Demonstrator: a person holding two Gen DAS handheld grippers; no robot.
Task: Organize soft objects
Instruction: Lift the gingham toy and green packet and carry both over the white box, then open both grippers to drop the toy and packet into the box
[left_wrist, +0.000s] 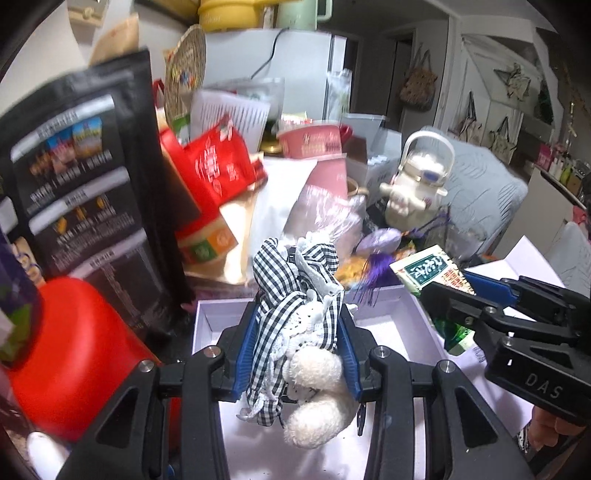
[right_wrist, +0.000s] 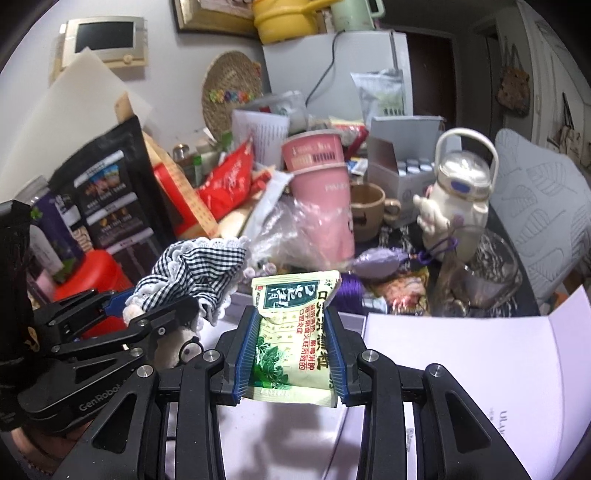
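A crowded tabletop (right_wrist: 491, 295) is seen from two handheld grippers, with a white fridge (right_wrist: 332, 66) and pale walls behind it. Beyond both sets of jaws, the far half is packed with upright things and little free room is left there: a tall black pouch (left_wrist: 92, 192) to the left, red bags (left_wrist: 218, 166), stacked pink cups (right_wrist: 317, 184), a brown mug (right_wrist: 369, 210) and a white kettle-shaped bottle (right_wrist: 461, 192) to the right. A red container (left_wrist: 77, 354) stands close to the left of the left jaws.

Directly below and ahead of the jaws, a shallow white box (left_wrist: 229, 314) lies open, its raised far rim just beyond the fingertips and its floor bare. Its opened lid (right_wrist: 480, 369), shown fully only in the right view, spreads flat to the right of the right jaws.

The left gripper (left_wrist: 299, 332) is clenched on a soft toy in a black-and-white checked cloth (left_wrist: 295, 295) with lace trim; the toy's fluffy white feet (left_wrist: 317, 391), hanging under the jaws over the box, are shown only in the left view. The right gripper (right_wrist: 291, 347) is clamped on a green-and-cream sachet (right_wrist: 291, 325), held upright between the blue pads (right_wrist: 245, 350), its printed face readable only in the right view. The two grippers are held side by side, near each other but apart.
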